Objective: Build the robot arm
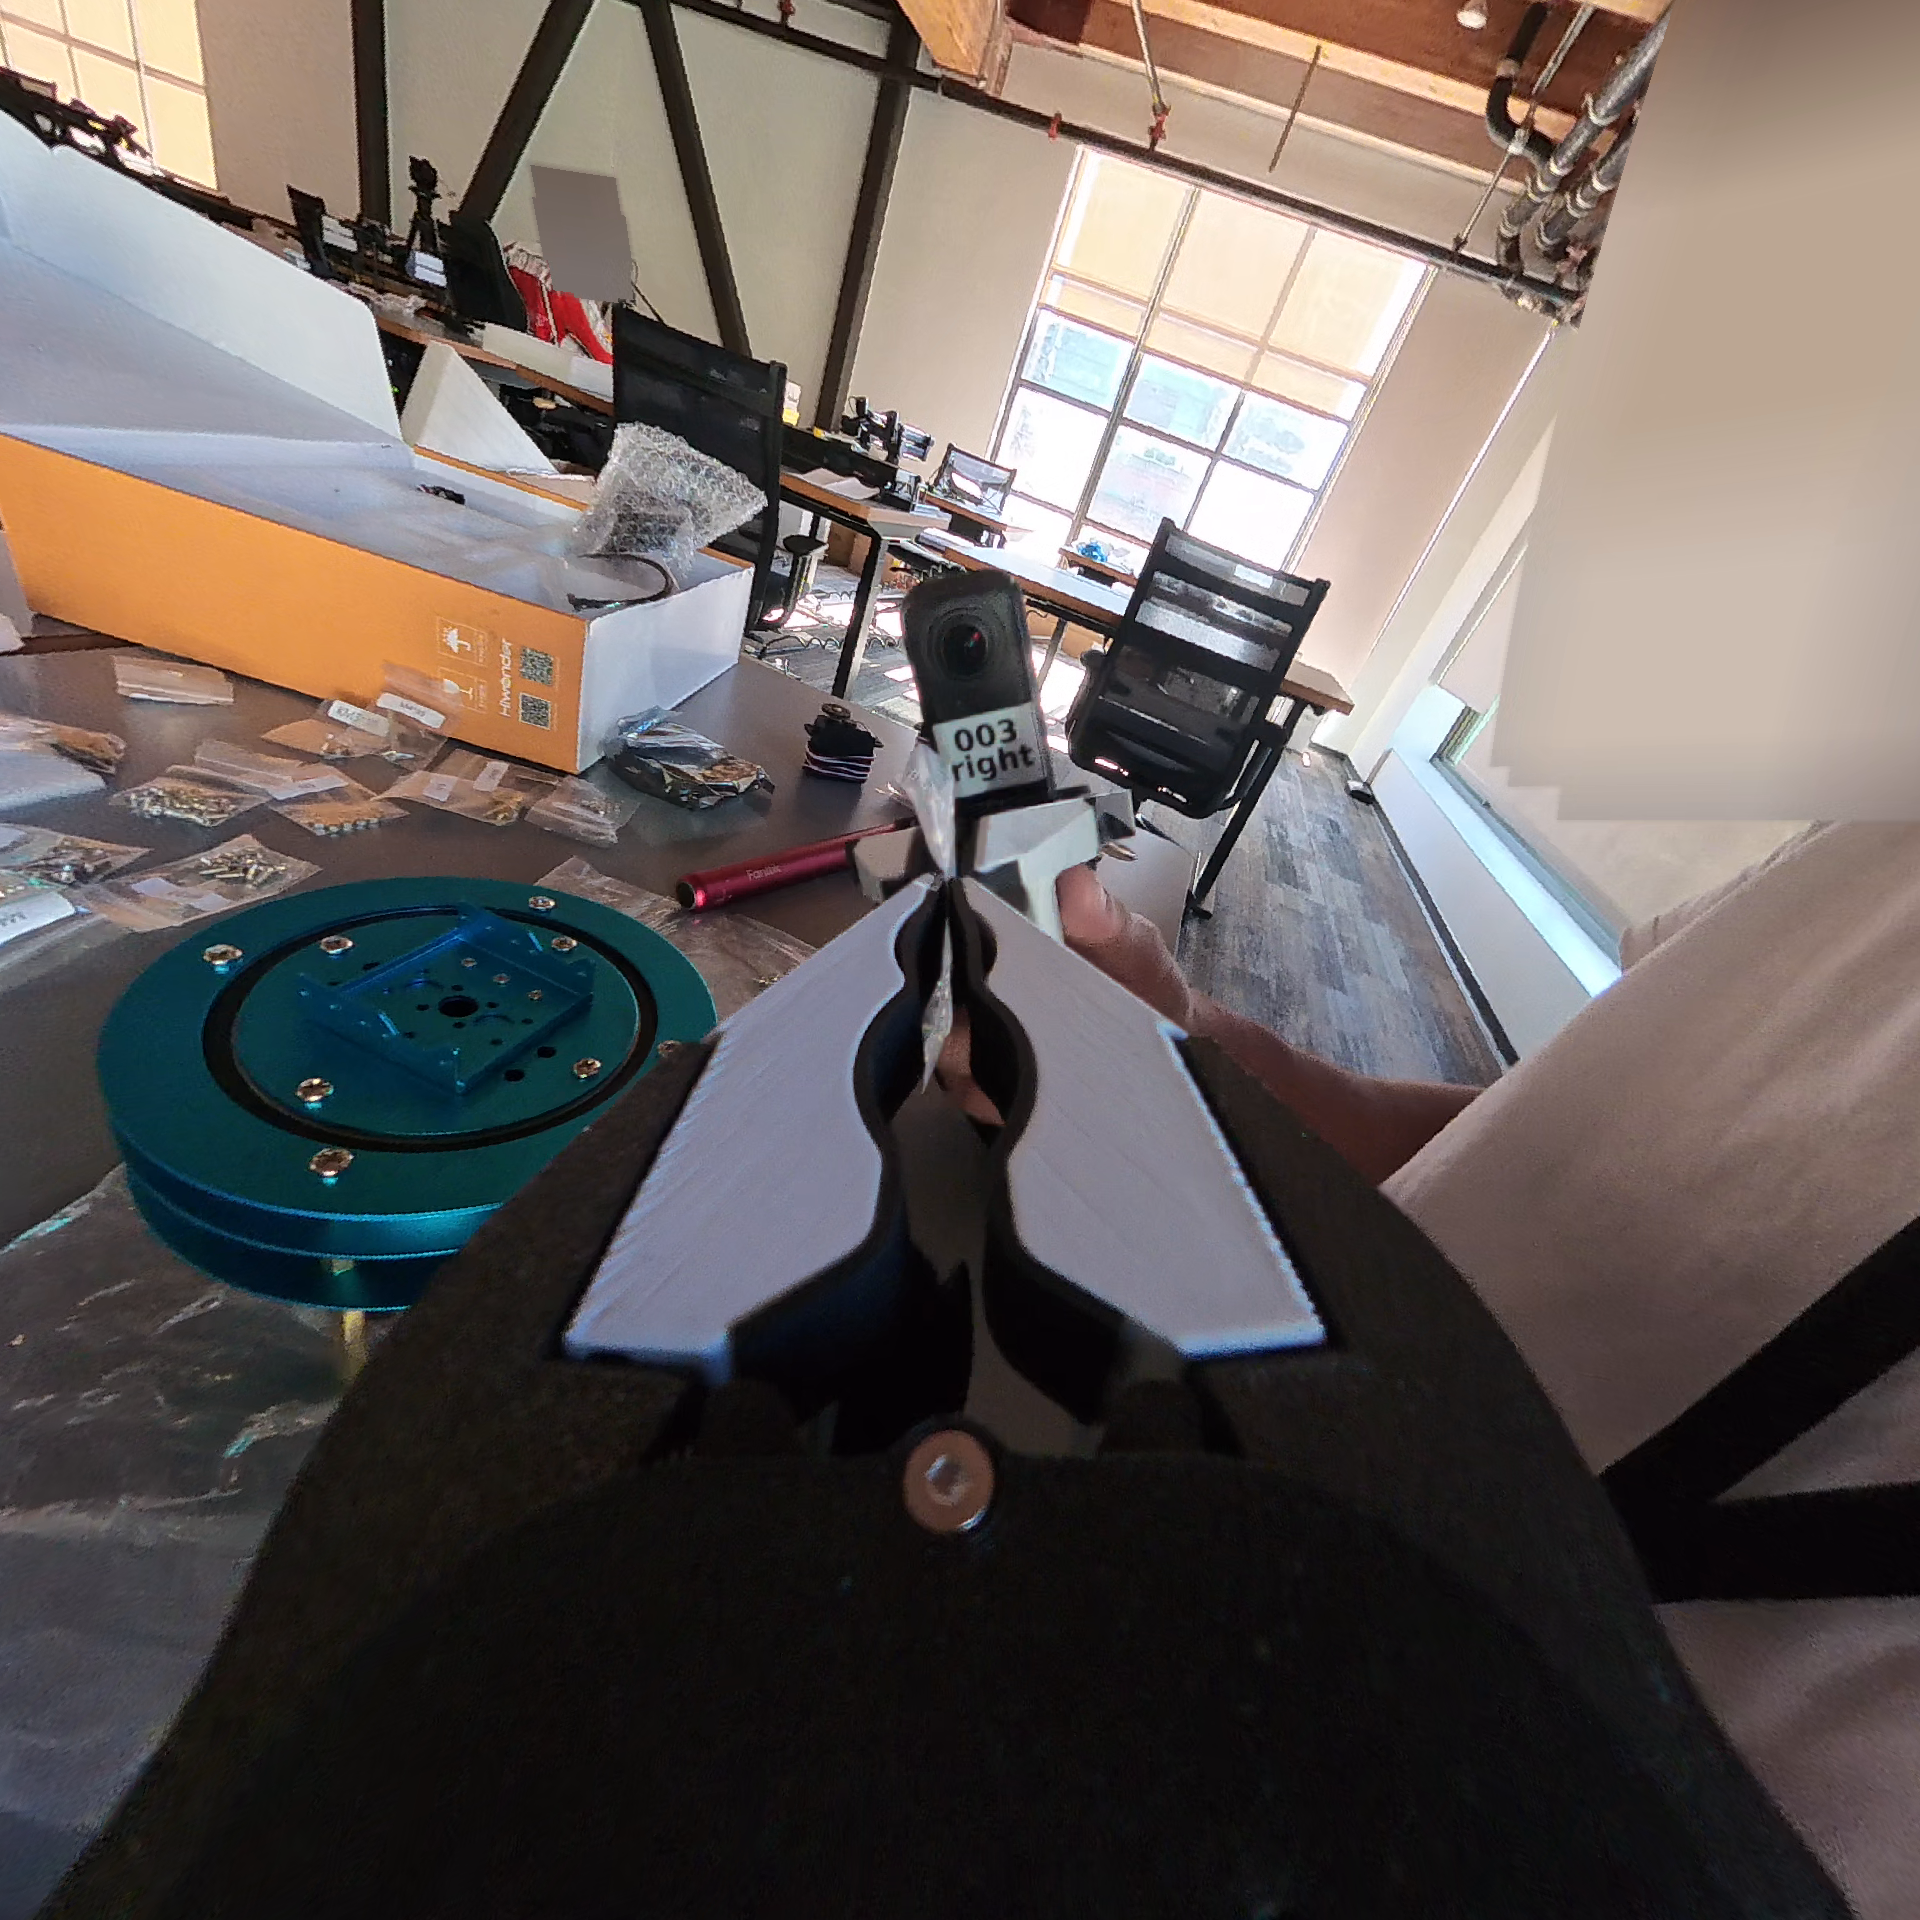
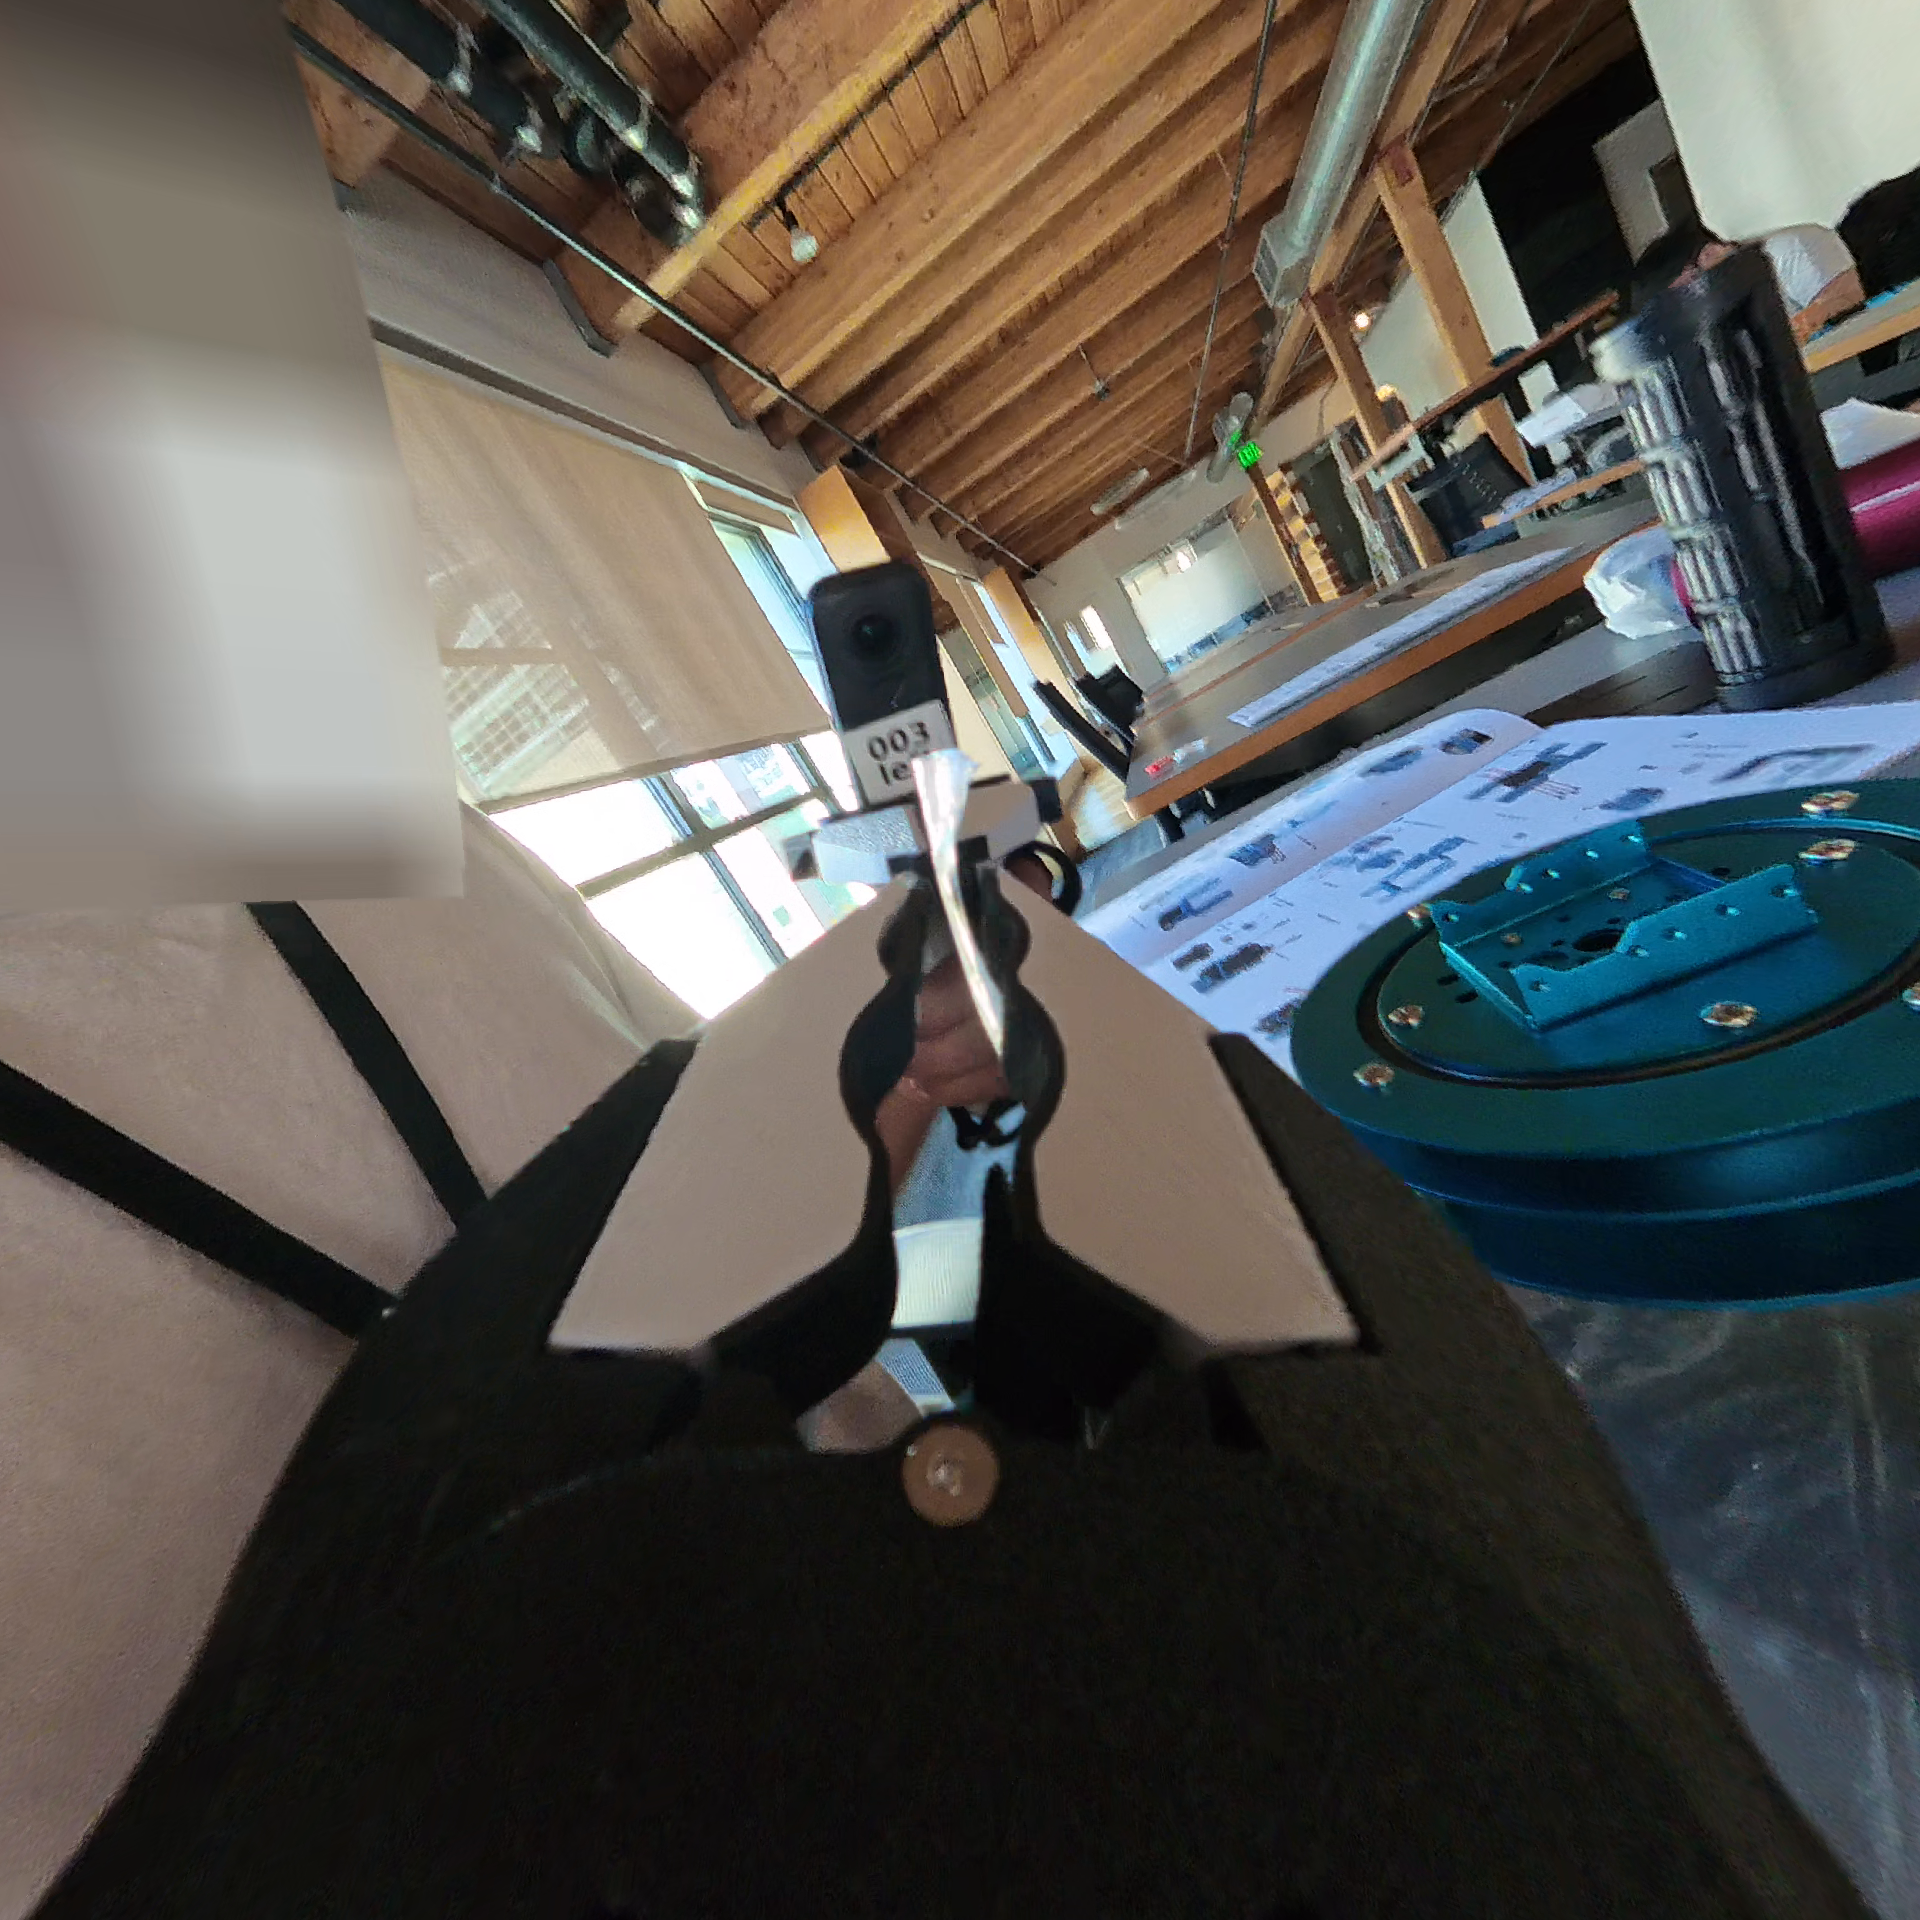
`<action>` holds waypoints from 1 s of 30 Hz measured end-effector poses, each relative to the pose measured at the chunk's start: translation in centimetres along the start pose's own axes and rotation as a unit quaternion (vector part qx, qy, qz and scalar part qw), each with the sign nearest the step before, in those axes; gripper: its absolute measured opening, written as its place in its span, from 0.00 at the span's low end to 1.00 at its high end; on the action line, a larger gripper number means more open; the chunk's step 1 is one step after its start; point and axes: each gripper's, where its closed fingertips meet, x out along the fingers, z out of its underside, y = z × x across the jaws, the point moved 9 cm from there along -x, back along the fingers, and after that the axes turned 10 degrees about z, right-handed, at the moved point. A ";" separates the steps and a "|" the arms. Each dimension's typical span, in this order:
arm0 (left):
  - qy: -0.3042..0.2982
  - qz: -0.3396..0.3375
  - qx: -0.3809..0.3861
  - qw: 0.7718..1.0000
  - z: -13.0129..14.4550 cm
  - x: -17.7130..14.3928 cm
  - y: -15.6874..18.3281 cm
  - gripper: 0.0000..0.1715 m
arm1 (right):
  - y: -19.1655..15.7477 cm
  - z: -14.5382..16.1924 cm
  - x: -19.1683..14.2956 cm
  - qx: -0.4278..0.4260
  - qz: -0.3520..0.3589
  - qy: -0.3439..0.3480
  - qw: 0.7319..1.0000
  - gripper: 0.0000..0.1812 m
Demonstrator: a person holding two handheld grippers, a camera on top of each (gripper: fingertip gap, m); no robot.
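My left gripper (image 1: 940, 888) and my right gripper (image 2: 951, 894) point at each other, tip to tip, held up above the table's edge. Both are shut on the same small clear plastic bag (image 1: 932, 800), which runs as a thin crinkled strip (image 2: 951, 831) between the closed fingers. The right gripper's camera (image 1: 971, 644) faces me in the left wrist view, with a hand (image 1: 1122, 935) under it. The left gripper's camera (image 2: 878, 644) faces me in the right wrist view. A teal round base (image 1: 208, 1049) with a blue bracket (image 1: 452, 997) on top sits on the table beside the grippers.
An orange and white box (image 1: 312, 613), several small bags of screws (image 1: 208, 800), a red screwdriver (image 1: 769, 873) and a black servo (image 1: 840, 743) lie on the table. A printed sheet (image 2: 1351, 852) and a black cylindrical stand (image 2: 1756, 499) lie beyond the teal base (image 2: 1558, 1132). A person's beige top (image 1: 1662, 1143) is close by. The grippers are tip to tip, or close to it.
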 end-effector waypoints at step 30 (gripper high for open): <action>-0.089 -0.099 0.047 0.990 3.4 3.3 -1.9 0.15 | 1.7 -1.6 -3.7 -0.134 0.183 -0.108 0.968 0.00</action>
